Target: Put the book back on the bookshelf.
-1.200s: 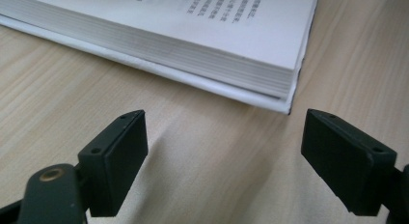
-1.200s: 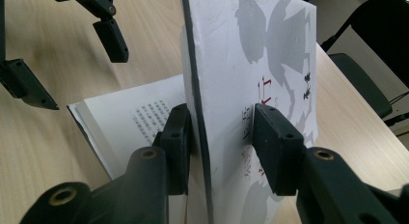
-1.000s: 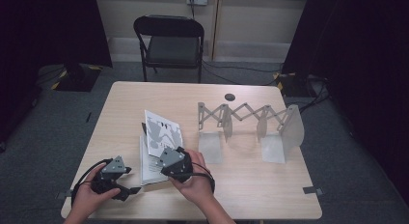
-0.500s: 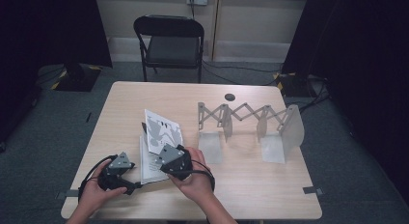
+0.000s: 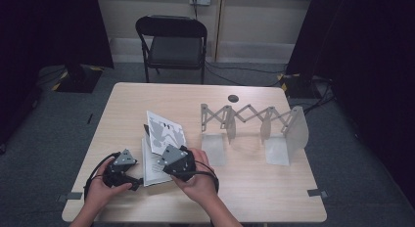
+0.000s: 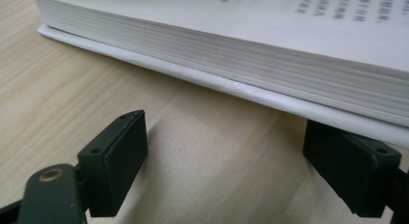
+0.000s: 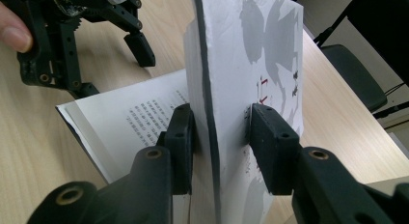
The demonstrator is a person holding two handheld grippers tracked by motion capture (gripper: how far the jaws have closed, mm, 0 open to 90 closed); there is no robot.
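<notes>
The right gripper (image 7: 219, 132) pinches the white paperback book's (image 5: 157, 158) raised front cover (image 7: 260, 55) at the table's seven o'clock; the open left gripper (image 6: 231, 156) nears its page block, closing left.

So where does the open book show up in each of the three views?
High view: the book lies left of centre, its cover lifted.
Left gripper view: its page block runs across the top.
Right gripper view: centre, with the raised cover between the jaws.
Shared landmark: the wooden table.
</notes>
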